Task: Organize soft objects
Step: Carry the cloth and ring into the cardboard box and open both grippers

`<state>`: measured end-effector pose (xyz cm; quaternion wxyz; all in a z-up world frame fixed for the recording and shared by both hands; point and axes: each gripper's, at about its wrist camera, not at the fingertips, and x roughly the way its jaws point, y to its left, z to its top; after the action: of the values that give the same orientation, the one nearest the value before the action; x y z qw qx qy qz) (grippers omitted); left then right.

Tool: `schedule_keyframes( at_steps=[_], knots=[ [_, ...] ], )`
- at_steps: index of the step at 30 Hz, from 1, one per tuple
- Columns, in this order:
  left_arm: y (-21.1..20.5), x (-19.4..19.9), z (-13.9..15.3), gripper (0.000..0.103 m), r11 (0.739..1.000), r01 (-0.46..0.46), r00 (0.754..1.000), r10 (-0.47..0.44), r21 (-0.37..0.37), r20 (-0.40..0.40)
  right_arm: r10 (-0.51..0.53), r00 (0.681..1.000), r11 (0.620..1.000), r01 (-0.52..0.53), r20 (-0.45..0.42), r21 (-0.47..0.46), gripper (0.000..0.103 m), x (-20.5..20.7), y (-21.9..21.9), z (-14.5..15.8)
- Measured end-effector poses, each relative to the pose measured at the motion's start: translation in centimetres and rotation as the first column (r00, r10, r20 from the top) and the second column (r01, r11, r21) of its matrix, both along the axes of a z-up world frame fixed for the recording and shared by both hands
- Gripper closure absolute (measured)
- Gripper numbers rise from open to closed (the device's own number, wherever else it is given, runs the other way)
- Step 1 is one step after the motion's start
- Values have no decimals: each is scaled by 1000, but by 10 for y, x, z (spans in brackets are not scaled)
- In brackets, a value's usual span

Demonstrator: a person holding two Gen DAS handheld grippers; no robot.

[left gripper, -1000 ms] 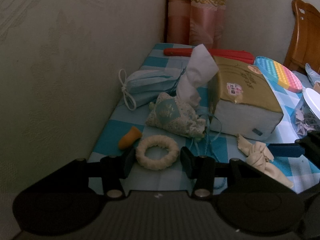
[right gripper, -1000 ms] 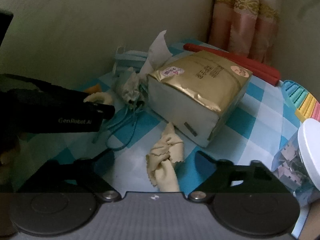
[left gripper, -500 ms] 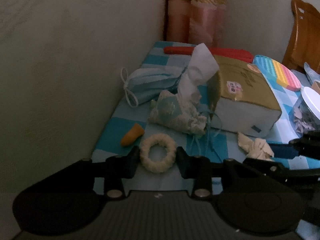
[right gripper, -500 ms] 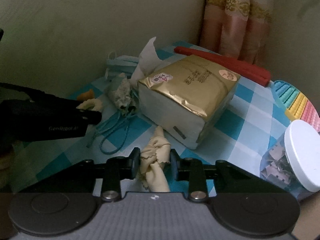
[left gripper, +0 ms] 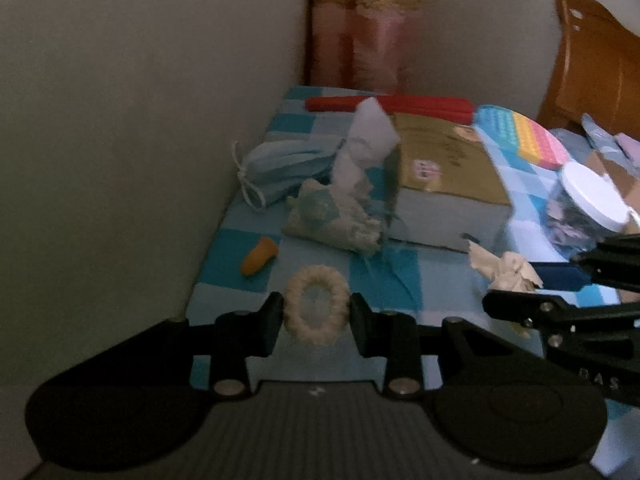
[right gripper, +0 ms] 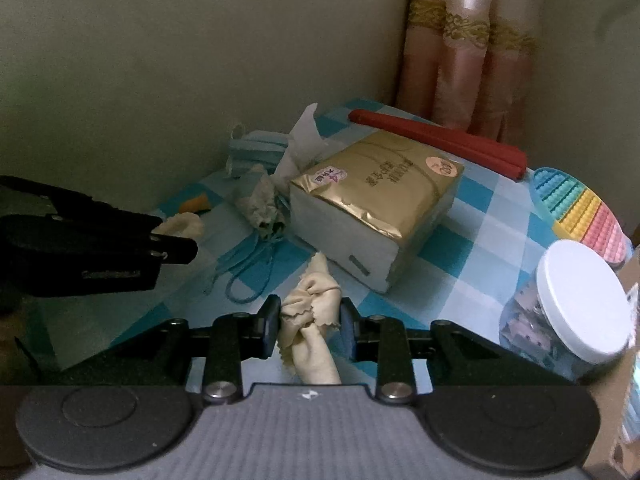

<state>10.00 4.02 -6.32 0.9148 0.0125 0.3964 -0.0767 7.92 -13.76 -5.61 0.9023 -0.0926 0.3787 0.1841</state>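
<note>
Since a second ago, both grippers have been squeezed in and lifted a little. Back then the fluffy cream ring point(left gripper: 316, 305) lay loose between wide fingers, and the cream cloth point(right gripper: 310, 322) lay flat on the checked table point(right gripper: 472, 240).

Now the left gripper point(left gripper: 316, 316) is closing on the ring, and its pads are pressed on the ring's two sides. The ring has been squashed from round to a tall oval. It is held near the table's front left corner, by the wall. An orange finger cap point(left gripper: 259, 260) is left on the table near it.

The right gripper point(right gripper: 309, 326) is shut on the cloth, which is bunched into a wrinkly lump between the pads. It is held above the table's front edge, in front of the gold tissue pack point(right gripper: 380, 208).

Both things look very light and very soft. They can be squeezed hard and will not be broken. The ring is best held across its middle, as it is now, so it cannot be popped out. The cloth is floppy, so its loose end will hang down and may be caught on the blue string point(right gripper: 248, 268) nearby. It is best grabbed at the thick bunched part.
</note>
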Motion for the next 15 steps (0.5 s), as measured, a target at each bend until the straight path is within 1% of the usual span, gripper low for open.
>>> schedule_keyframes(
  at_steps=[6, 12, 15],
  knots=[
    [-9, -23, 18, 68, 997, 78, 997, -78, -14, -15, -29, 1000, 999, 29, -8, 18, 67, -25, -15, 14],
    [-31, -46, 33, 68, 986, 167, 986, -167, -20, -5, -112, 994, 993, 112, 2, 36, 67, -54, -49, 30],
    [-47, -54, 40, 68, 975, 222, 975, -222, -31, 2, -164, 986, 986, 163, 10, 41, 67, -69, -72, 38]
  ],
)
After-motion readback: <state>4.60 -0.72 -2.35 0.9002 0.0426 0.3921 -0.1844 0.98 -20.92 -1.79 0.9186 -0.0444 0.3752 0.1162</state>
